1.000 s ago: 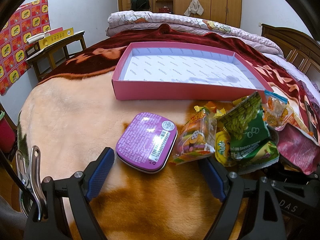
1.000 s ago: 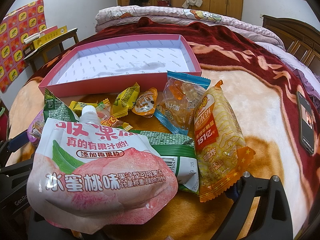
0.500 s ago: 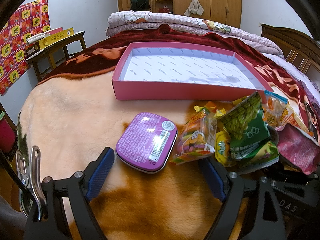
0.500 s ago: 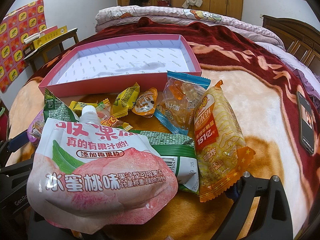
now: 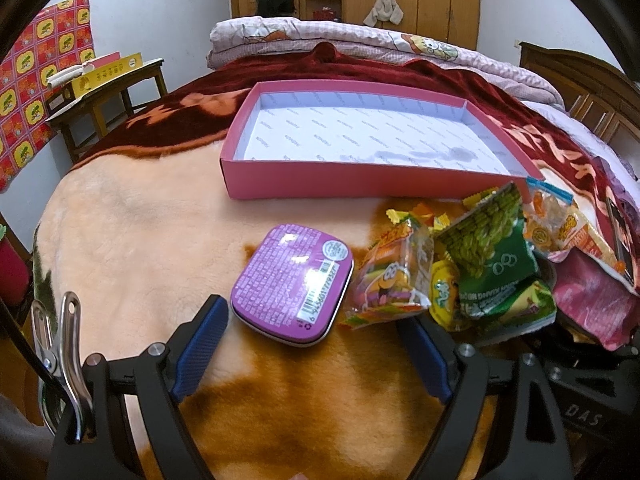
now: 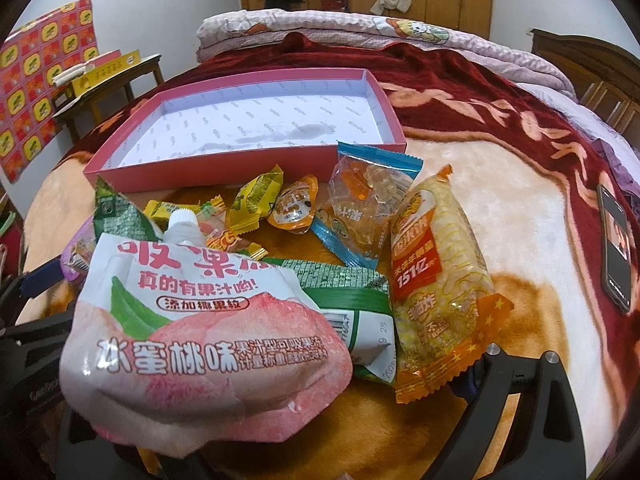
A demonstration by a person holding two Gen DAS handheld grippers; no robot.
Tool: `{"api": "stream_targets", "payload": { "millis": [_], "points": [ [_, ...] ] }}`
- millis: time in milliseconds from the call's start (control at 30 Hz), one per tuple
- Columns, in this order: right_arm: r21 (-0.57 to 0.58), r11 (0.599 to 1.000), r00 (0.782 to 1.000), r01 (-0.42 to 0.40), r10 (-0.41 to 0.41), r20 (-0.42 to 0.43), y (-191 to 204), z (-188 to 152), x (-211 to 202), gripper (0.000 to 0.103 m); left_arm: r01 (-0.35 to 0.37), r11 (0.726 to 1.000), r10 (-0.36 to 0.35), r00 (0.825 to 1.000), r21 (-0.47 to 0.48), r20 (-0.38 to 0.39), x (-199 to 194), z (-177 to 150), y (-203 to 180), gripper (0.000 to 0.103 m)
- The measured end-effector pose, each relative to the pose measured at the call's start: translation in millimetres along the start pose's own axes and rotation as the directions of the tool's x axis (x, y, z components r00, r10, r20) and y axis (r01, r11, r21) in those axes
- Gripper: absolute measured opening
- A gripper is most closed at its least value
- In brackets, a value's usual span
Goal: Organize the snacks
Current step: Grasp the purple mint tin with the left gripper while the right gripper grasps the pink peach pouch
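An empty pink box (image 5: pixel 360 184) with a white lining lies on the blanket; it also shows in the right wrist view (image 6: pixel 132 180). A purple tin (image 5: pixel 292 284) lies just ahead of my open left gripper (image 5: pixel 316 352), between its blue fingers. Right of it lies a heap of snack packets (image 5: pixel 484 256). In the right wrist view a pink peach jelly pouch (image 6: pixel 200 336) lies over the left side of my right gripper (image 6: pixel 280 400) and hides it. A yellow corn snack bag (image 6: pixel 436 276), a gummy packet (image 6: pixel 368 200) and small candies (image 6: pixel 256 200) lie beyond.
A phone (image 6: pixel 616 248) lies on the blanket at the far right. A wooden side table (image 5: pixel 104 92) with yellow boxes stands at the left. Folded quilts (image 5: pixel 360 40) lie behind the pink box. The bed's peach edge curves away at the left.
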State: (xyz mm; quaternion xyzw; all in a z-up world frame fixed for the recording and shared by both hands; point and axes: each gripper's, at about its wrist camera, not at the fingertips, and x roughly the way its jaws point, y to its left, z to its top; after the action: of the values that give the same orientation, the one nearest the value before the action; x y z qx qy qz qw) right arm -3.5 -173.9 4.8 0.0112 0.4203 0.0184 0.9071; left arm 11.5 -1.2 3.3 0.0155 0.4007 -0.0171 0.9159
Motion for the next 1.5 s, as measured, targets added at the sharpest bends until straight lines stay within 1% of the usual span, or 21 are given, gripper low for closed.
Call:
{"api": "stream_targets", "payload": {
  "millis": [267, 400, 533, 633, 733, 867, 1000, 1200, 1367, 1433, 1500],
  "points": [
    [-0.018, 0.997, 0.996, -0.081, 0.08, -0.039, -2, -7, -16, 0.098, 0.066, 0.996, -0.064, 0.997, 0.059, -0.041, -13, -8, 6, 0.088],
    [-0.062, 0.994, 0.995, -0.093, 0.091, -0.029, 2, -9, -27, 0.098, 0.118, 0.991, -0.115, 0.992, 0.055, -0.055, -23, -12, 11, 0.088],
    [-0.091, 0.99, 0.994, -0.111, 0.111, -0.011, 8, -10, -40, 0.098, 0.146, 0.988, -0.144, 0.989, 0.048, -0.036, -37, -12, 20, 0.088],
    [-0.112, 0.986, 0.992, -0.125, 0.127, 0.007, 11, -9, -51, 0.098, 0.143, 0.989, -0.143, 0.99, 0.041, -0.005, -49, -11, 29, 0.088],
    [-0.126, 0.984, 0.991, -0.129, 0.134, 0.029, 15, -9, -59, 0.098, 0.126, 0.991, -0.127, 0.992, 0.038, 0.025, -59, -10, 36, 0.088],
    [-0.123, 0.981, 0.986, -0.15, 0.157, 0.051, 16, -5, -66, 0.098, 0.107, 0.994, -0.109, 0.994, 0.035, 0.034, -60, -6, 40, 0.088],
    [-0.095, 0.98, 0.983, -0.177, 0.181, 0.042, 11, -1, -65, 0.098, 0.113, 0.993, -0.114, 0.993, 0.024, 0.014, -53, -2, 41, 0.084],
    [-0.06, 0.979, 0.98, -0.196, 0.196, 0.007, 4, 5, -58, 0.093, 0.089, 0.994, -0.088, 0.996, 0.059, -0.017, -36, 1, 38, 0.075],
    [-0.034, 0.97, 0.971, -0.239, 0.238, -0.033, 3, 9, -49, 0.088, 0.116, 0.991, -0.114, 0.993, 0.059, -0.042, -24, 3, 39, 0.069],
    [-0.022, 0.966, 0.965, -0.259, 0.258, -0.045, 4, 8, -45, 0.084, 0.12, 0.991, -0.117, 0.992, 0.066, -0.048, -20, 3, 38, 0.066],
    [-0.015, 0.964, 0.964, -0.264, 0.263, -0.046, 5, 8, -43, 0.082, 0.131, 0.989, -0.127, 0.991, 0.072, -0.05, -16, 4, 36, 0.064]
  ]
}}
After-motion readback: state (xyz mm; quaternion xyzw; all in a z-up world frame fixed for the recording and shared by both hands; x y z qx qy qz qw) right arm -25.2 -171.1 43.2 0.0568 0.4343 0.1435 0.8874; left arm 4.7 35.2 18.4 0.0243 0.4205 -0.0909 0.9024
